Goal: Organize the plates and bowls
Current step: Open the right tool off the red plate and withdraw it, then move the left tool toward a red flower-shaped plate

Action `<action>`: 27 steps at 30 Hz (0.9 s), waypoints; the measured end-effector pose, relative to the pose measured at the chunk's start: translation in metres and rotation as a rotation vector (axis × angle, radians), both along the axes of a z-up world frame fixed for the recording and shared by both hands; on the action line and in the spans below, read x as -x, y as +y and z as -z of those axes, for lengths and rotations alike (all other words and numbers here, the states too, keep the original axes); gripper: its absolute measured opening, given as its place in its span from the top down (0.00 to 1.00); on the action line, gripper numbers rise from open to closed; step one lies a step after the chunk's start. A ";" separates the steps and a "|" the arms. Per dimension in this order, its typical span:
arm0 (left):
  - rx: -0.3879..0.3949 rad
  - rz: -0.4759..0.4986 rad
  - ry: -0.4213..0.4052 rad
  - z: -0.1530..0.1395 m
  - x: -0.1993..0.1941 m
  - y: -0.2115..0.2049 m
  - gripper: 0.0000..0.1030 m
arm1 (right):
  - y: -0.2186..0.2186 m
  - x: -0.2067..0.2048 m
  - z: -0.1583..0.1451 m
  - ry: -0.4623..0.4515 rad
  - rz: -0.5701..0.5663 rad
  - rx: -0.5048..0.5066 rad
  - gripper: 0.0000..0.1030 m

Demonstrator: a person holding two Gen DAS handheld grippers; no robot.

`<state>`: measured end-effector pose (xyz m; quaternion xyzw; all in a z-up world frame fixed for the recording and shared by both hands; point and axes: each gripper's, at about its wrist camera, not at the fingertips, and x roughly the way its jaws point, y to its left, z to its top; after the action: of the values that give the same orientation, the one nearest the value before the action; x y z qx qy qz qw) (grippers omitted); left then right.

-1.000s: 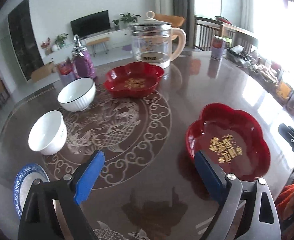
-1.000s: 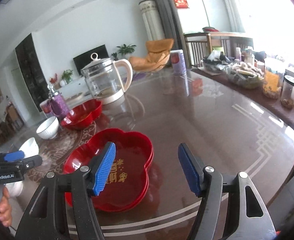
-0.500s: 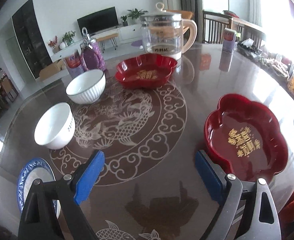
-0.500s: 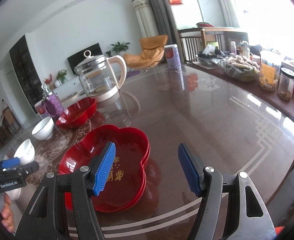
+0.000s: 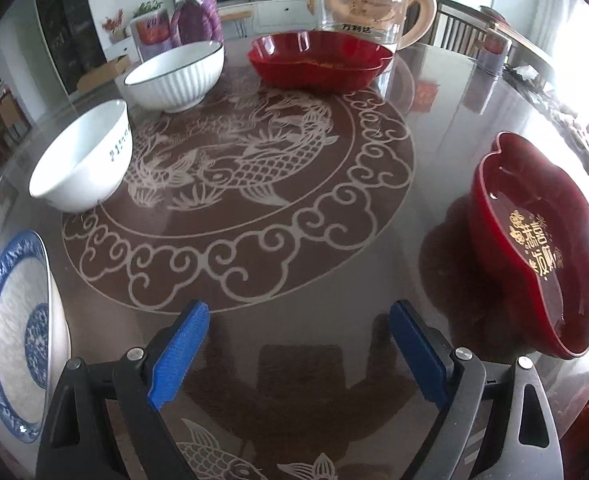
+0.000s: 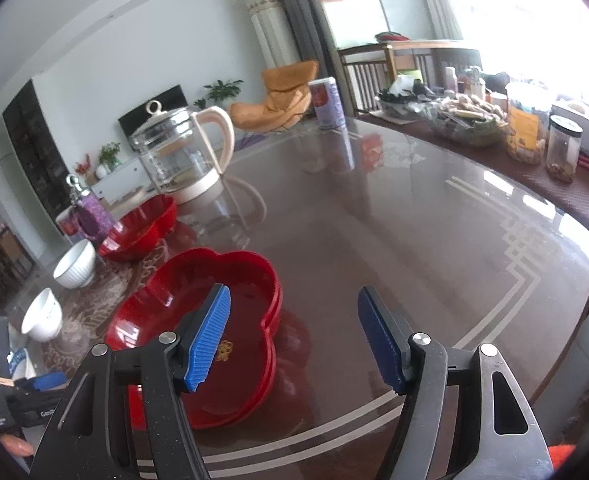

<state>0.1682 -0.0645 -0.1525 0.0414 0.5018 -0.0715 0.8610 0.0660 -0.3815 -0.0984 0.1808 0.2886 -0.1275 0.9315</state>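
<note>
My left gripper (image 5: 294, 354) is open and empty, low over the table's dragon pattern. A near red flower-shaped plate (image 5: 542, 248) lies to its right, a far red plate (image 5: 318, 60) ahead. A ribbed white bowl (image 5: 178, 72) and a plain white bowl (image 5: 82, 160) stand at the left. A blue-and-white plate (image 5: 14, 328) lies at the near left edge. My right gripper (image 6: 294, 340) is open and empty, its left finger over the near red plate (image 6: 198, 320). The far red plate (image 6: 142, 236) and both bowls (image 6: 74, 264) (image 6: 42, 316) show further left.
A glass kettle (image 5: 366, 0) (image 6: 182, 156) stands behind the far red plate, with a purple bottle (image 5: 196, 16) and a red cup (image 5: 152, 32) to its left. A can (image 6: 328, 102) stands far back. Jars and snack trays (image 6: 494, 120) line the right side. The left gripper's body (image 6: 14, 396) shows at the lower left.
My left gripper has dropped lower and moved forward over the table, so the bowls and plates look nearer. My right gripper has barely shifted. Both stay open.
</note>
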 end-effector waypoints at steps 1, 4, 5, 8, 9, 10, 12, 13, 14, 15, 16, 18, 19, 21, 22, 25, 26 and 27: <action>0.001 -0.006 0.005 0.002 0.000 0.001 0.12 | -0.002 0.000 0.001 0.008 0.007 -0.006 0.32; 0.005 -0.016 0.004 0.004 -0.001 0.005 0.11 | -0.008 -0.001 0.006 0.022 0.022 -0.041 0.32; 0.005 -0.016 0.002 0.004 -0.001 0.005 0.11 | -0.011 -0.001 0.007 0.023 0.027 -0.049 0.32; 0.006 -0.017 0.003 0.005 -0.003 0.006 0.08 | -0.017 -0.002 0.010 0.042 0.045 -0.085 0.32; 0.006 -0.018 0.003 0.006 -0.004 0.005 0.06 | -0.018 -0.002 0.012 0.047 0.047 -0.097 0.32; 0.005 -0.018 0.002 0.006 -0.004 0.005 0.04 | -0.019 -0.003 0.013 0.051 0.049 -0.103 0.32; 0.006 -0.022 0.003 0.008 -0.005 0.006 0.00 | -0.019 -0.005 0.015 0.061 0.050 -0.114 0.32; 0.007 -0.023 0.000 0.008 -0.005 0.006 0.00 | -0.019 -0.007 0.015 0.063 0.049 -0.116 0.32; 0.006 -0.023 0.001 0.007 -0.005 0.006 0.00 | -0.019 -0.008 0.016 0.064 0.048 -0.117 0.32; 0.007 -0.024 0.003 0.007 -0.005 0.006 0.00 | -0.018 -0.009 0.016 0.065 0.046 -0.116 0.32; 0.007 -0.024 0.003 0.007 -0.004 0.006 0.00 | -0.017 -0.009 0.016 0.066 0.044 -0.115 0.32; 0.006 -0.024 0.008 0.008 -0.004 0.007 0.00 | -0.016 -0.011 0.016 0.069 0.039 -0.117 0.32; 0.006 -0.025 0.008 0.007 -0.003 0.007 0.00 | -0.015 -0.012 0.016 0.069 0.037 -0.119 0.32; 0.006 -0.025 0.007 0.008 -0.004 0.007 0.00 | -0.014 -0.014 0.017 0.071 0.034 -0.122 0.32; 0.006 -0.024 0.007 0.007 -0.004 0.007 0.00 | -0.014 -0.015 0.017 0.071 0.032 -0.126 0.32; 0.006 -0.023 0.007 0.008 -0.004 0.007 0.00 | -0.015 -0.016 0.018 0.072 0.026 -0.138 0.32; 0.006 -0.024 0.007 0.008 -0.004 0.007 0.00 | -0.015 -0.016 0.018 0.073 0.026 -0.143 0.32; 0.006 -0.023 0.006 0.008 -0.004 0.006 0.00 | -0.015 -0.016 0.018 0.074 0.025 -0.146 0.32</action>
<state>0.1724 -0.0582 -0.1600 0.0329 0.5048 -0.0631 0.8603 0.0821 -0.3966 -0.1163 0.2469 0.3291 -0.1243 0.9029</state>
